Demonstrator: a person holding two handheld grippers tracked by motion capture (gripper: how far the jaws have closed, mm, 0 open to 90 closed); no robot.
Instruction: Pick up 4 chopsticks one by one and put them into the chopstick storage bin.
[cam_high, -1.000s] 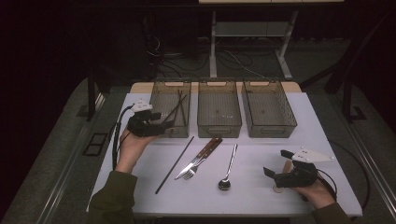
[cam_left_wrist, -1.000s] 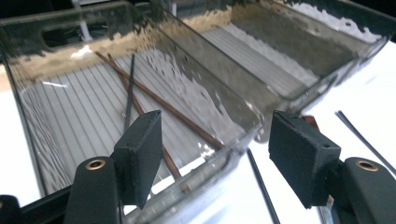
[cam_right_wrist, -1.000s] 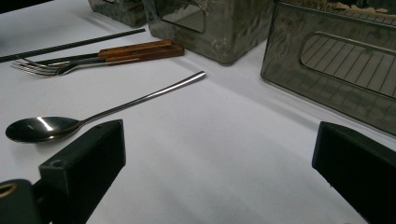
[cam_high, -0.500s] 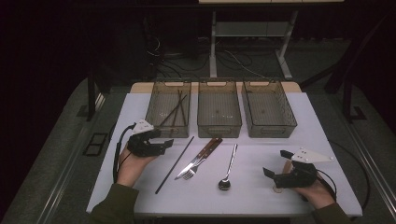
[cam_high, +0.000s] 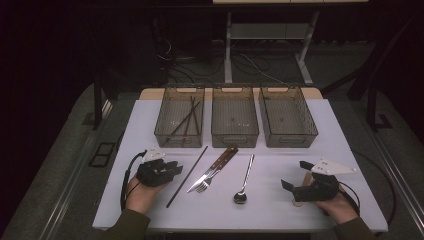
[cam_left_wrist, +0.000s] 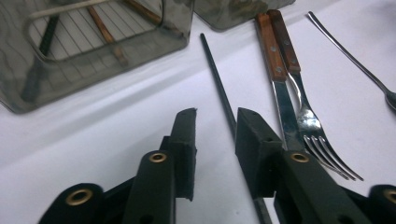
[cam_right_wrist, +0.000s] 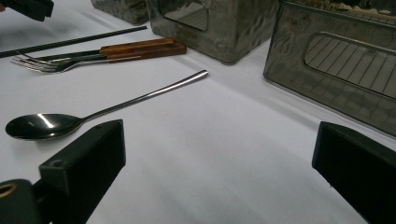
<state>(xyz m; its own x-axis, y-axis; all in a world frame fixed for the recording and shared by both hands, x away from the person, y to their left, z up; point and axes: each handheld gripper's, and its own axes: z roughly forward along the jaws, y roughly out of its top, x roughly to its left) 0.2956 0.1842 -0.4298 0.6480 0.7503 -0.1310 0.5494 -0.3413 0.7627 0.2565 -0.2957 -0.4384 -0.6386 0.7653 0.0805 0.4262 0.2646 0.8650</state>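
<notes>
Left tool, jaws just narrowing but not pinching, sits low beside the black chopstick, which runs under its right-hand jaw. Right tool spread wide, well apart from that chopstick.

Three smoky translucent plastic bins are standing side by side along the far edge of the white table, blocking passage there. In the middle, a thin black chopstick, a wooden-handled knife, a steel fork and a long-handled steel spoon are lying close together, leaving narrow lanes. White surface is lying open right of the spoon and along the near edge.
</notes>
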